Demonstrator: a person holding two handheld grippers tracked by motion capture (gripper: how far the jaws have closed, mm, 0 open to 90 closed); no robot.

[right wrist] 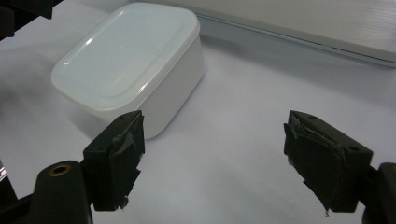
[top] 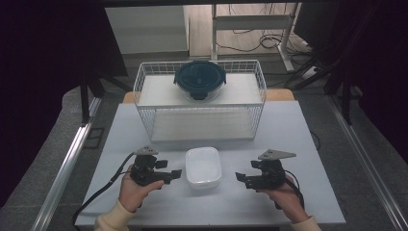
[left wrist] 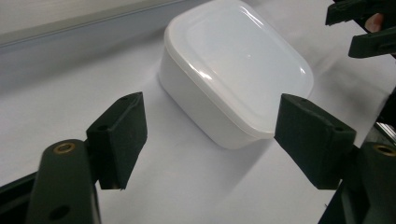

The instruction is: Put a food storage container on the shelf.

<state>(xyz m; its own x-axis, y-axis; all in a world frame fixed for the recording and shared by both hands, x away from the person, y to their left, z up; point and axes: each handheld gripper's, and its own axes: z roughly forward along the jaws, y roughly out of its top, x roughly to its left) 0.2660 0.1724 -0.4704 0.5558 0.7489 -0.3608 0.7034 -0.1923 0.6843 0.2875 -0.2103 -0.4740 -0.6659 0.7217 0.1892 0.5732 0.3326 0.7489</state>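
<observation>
Tabletop (top: 288, 144) — lidded white box (top: 203, 167) in front; wire basket (top: 199, 98) holds round container (top: 199, 79).

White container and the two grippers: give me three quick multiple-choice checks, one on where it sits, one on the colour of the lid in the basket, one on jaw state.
1. Where is the white container?
A. On the table between the left gripper and the right gripper
B. Inside the wire basket
C. On top of the round container

2. What colour is the round container's lid?
A. White
B. Dark blue-green
C. Red

3. How do the jaws of both grippers stand?
A. Both clamped on the white container
B. Left shut, right open
C. Both open, nothing between the pads

Answers:
1 A, the high view shows it on the table with a gripper on each side.
2 B, the lid looks dark teal in the high view.
3 C, both gripper views show wide gaps over bare table.
</observation>
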